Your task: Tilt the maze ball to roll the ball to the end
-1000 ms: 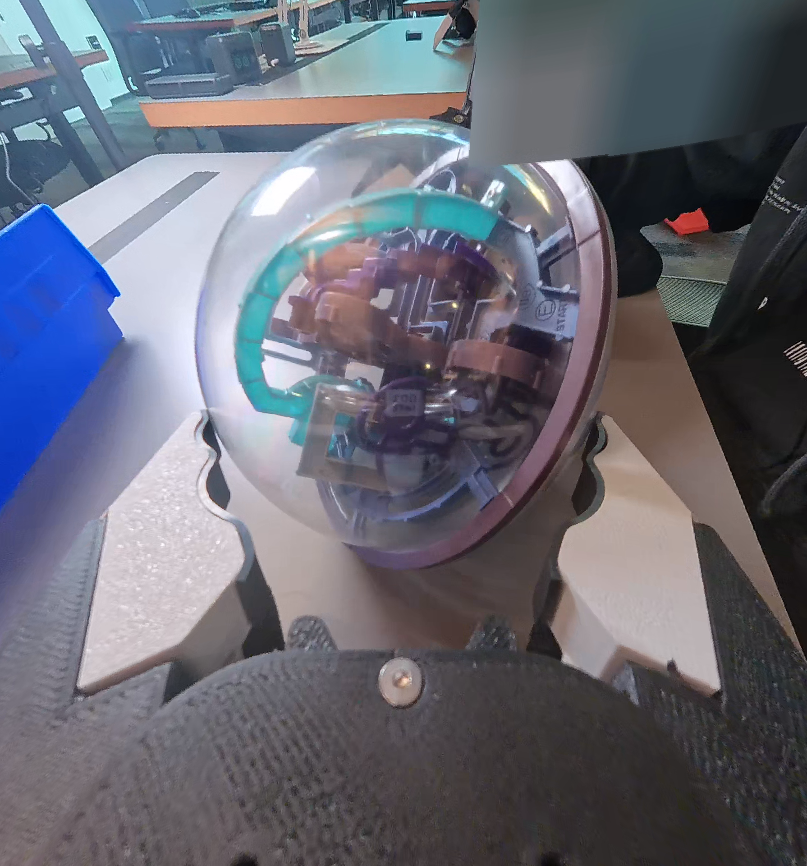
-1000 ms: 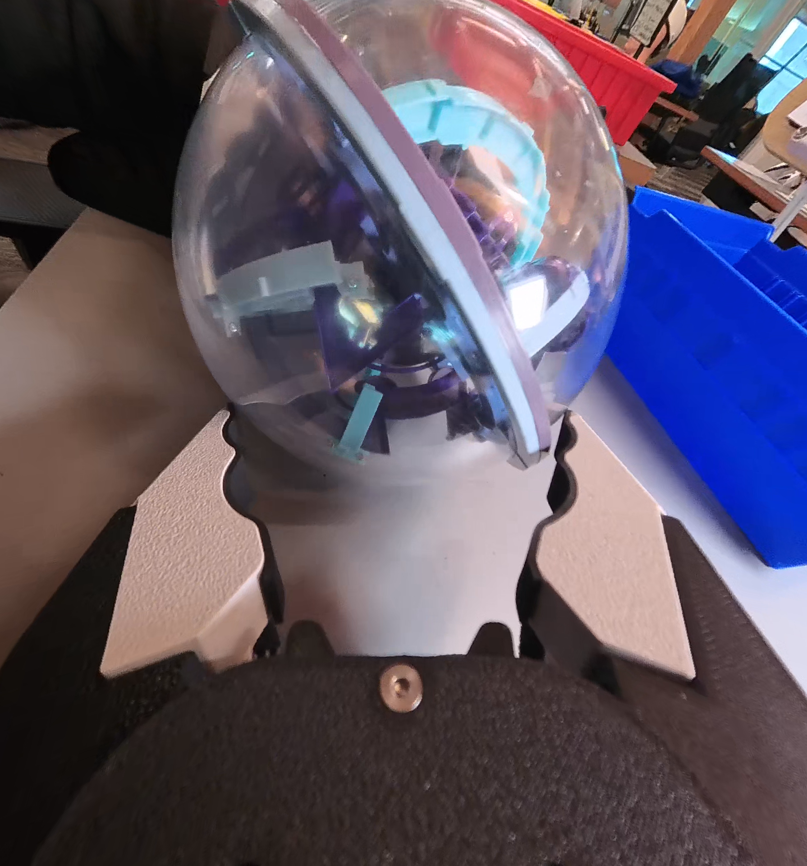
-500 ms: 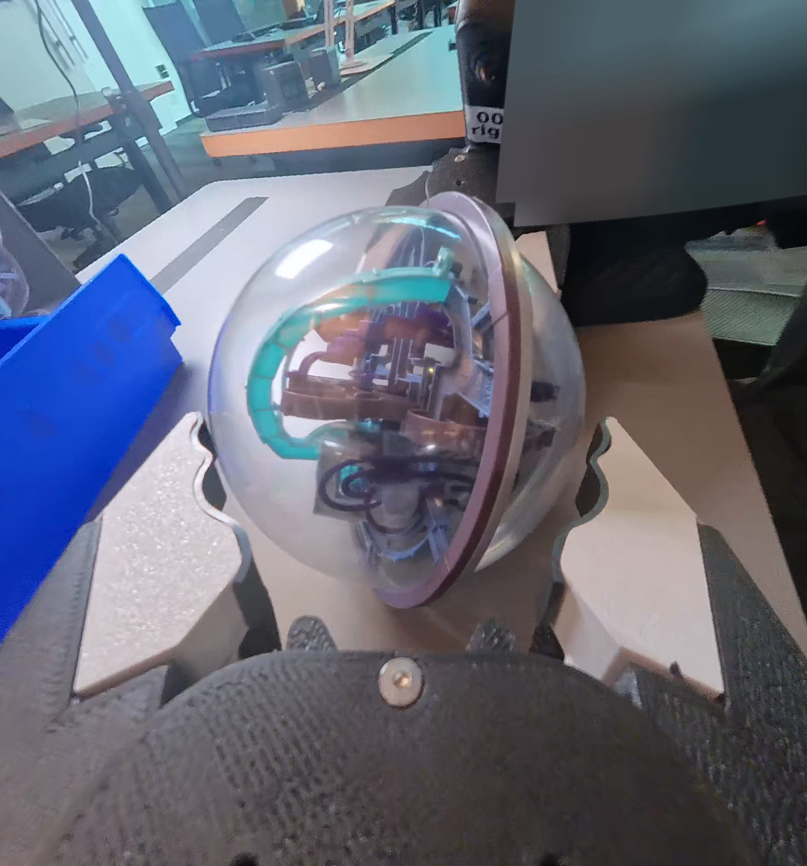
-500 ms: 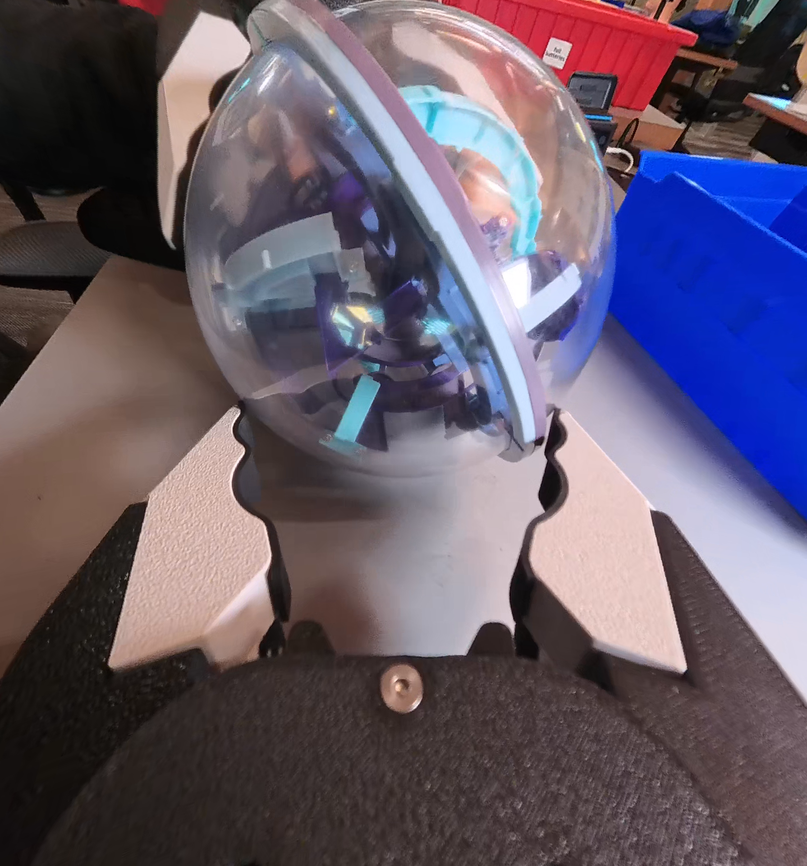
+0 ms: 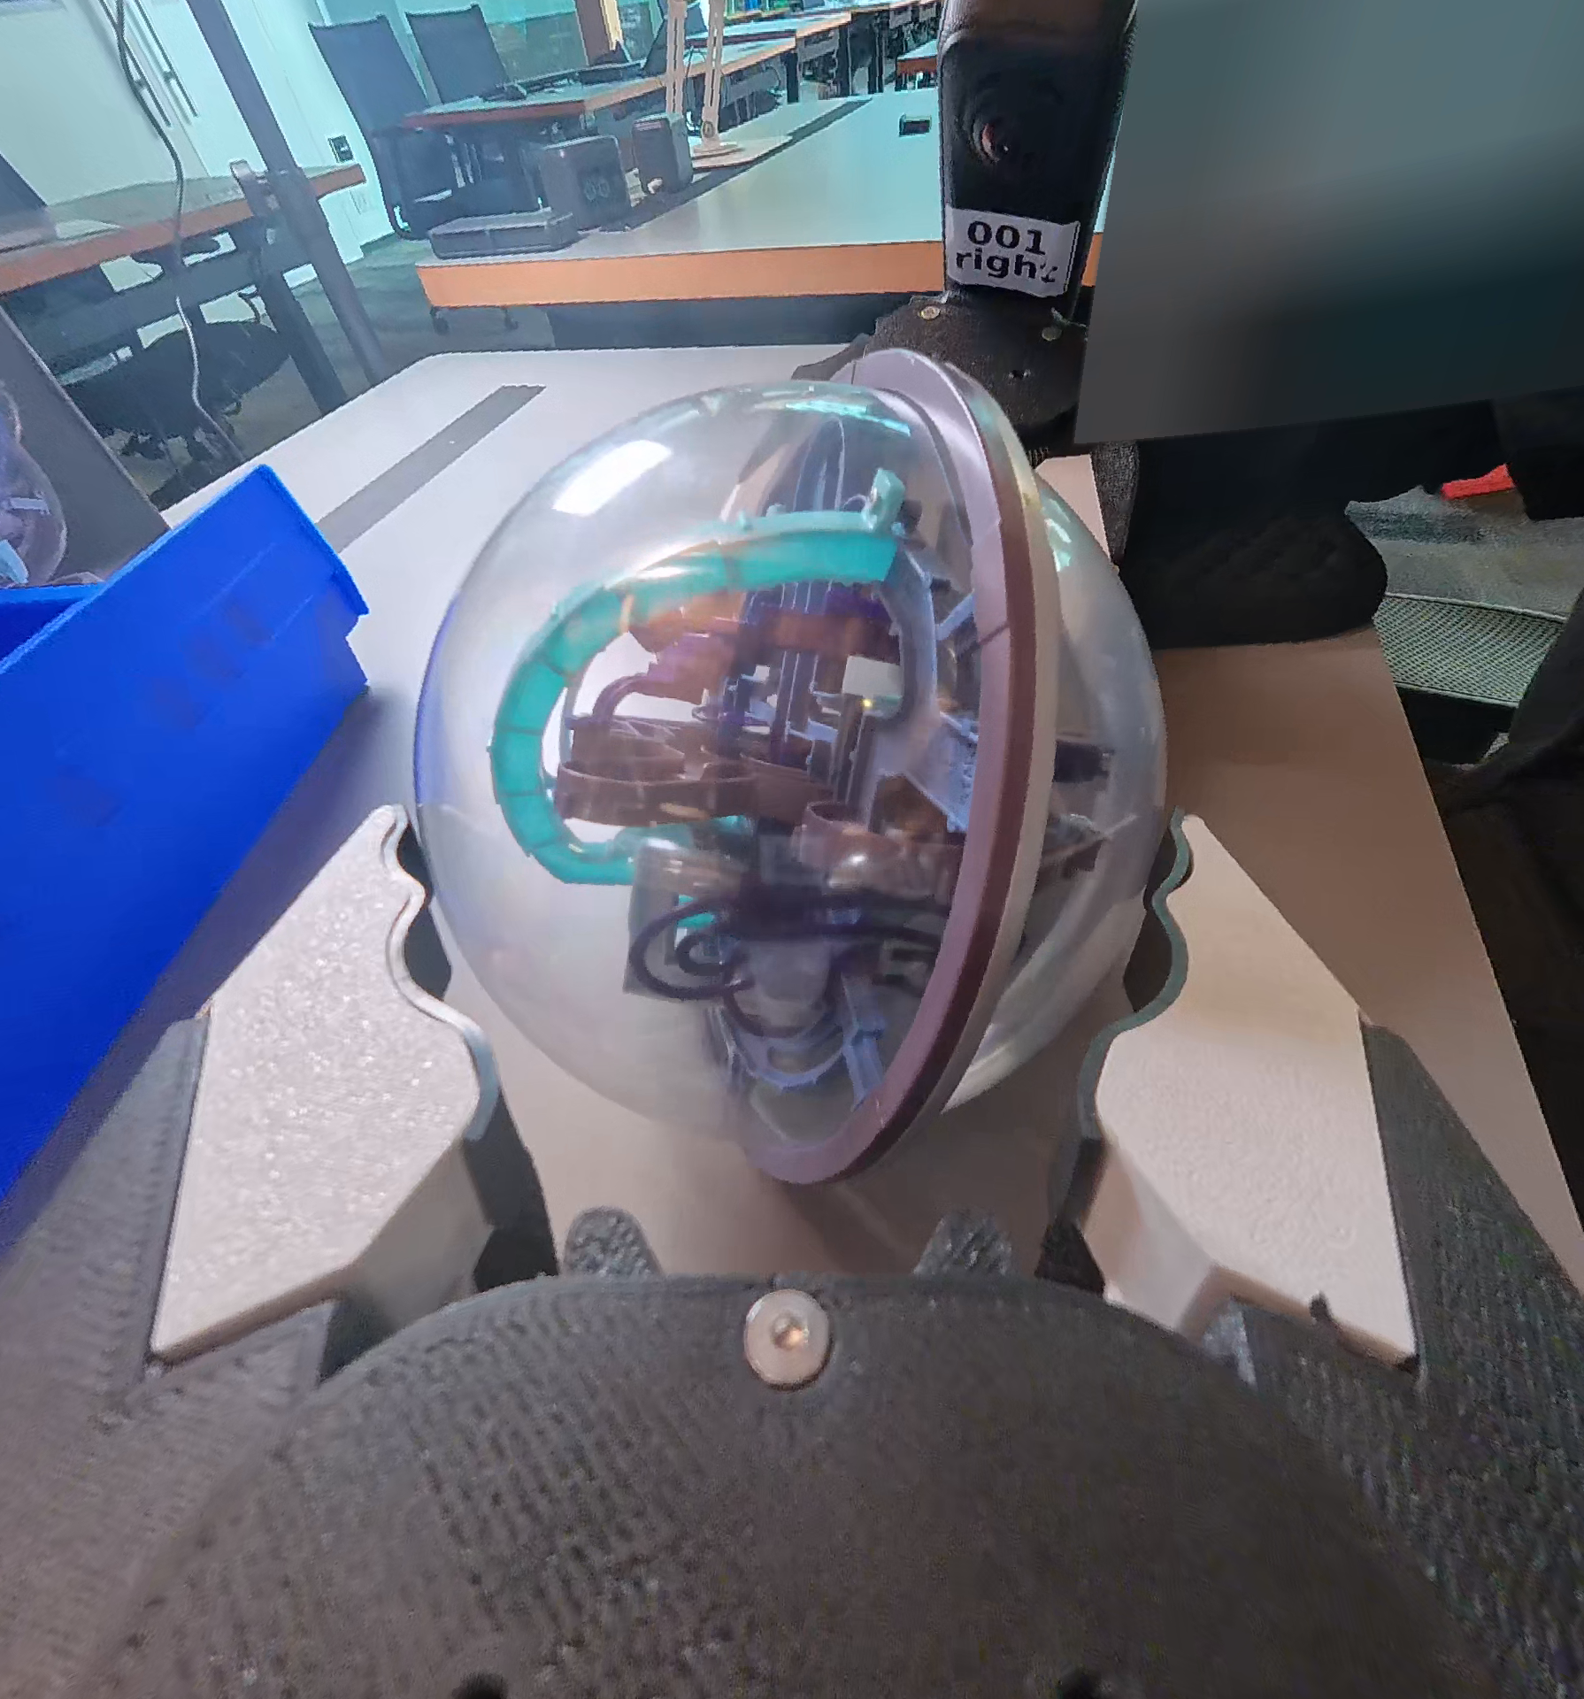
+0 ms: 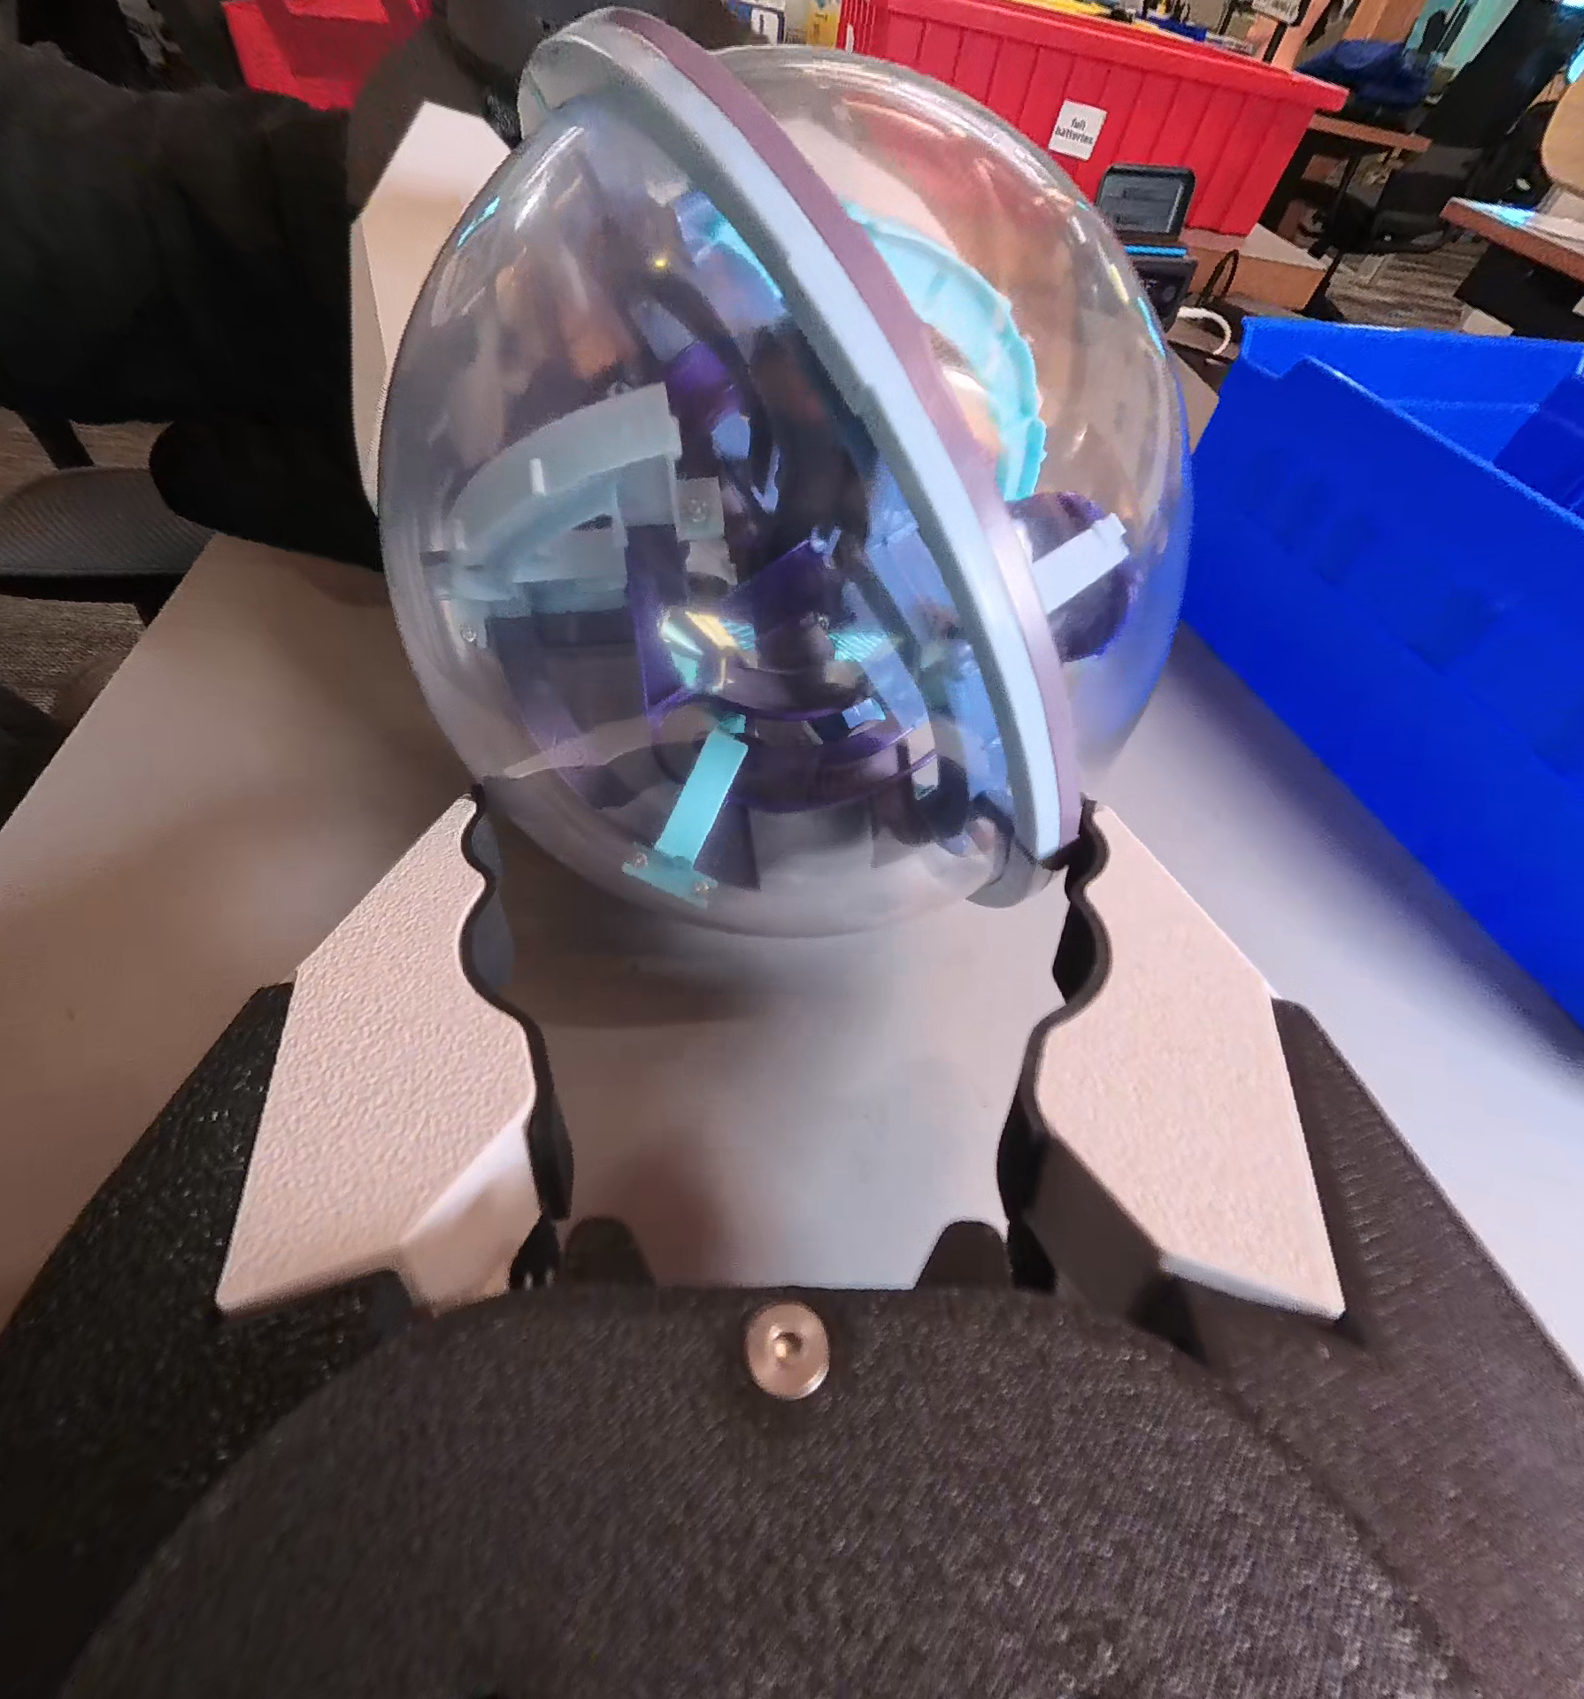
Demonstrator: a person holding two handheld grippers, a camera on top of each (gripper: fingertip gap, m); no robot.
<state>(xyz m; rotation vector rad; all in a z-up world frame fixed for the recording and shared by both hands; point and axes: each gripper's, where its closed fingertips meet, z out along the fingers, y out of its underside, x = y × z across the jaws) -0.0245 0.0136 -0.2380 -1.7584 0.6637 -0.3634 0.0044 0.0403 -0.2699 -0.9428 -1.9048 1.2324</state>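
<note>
The left gripper stands with its jaws spread very wide around the maze ball, a clear plastic sphere with a mauve equator ring and teal, brown and purple tracks inside. The wavy tips of both pale fingers lie against the sphere's two flanks at about its widest part, so this gripper grasps the ball from either side. The right gripper comes at the same ball from the opposite side, its jaws also wide but somewhat narrower. Its right fingertip touches the lower end of the tilted ring and its left fingertip meets the curved shell low down, so it clasps the lower part of the sphere. The ball is held just over the beige tabletop, with its shadow below, and its ring leans steeply. The small ball inside cannot be made out with certainty. A blue plastic bin stands near the ball on the left gripper's left; the right wrist view shows it on that gripper's right. Past the ball, the left wrist view shows the right gripper's black body with a white sticker. A red plastic crate stands well beyond on another desk.
</note>
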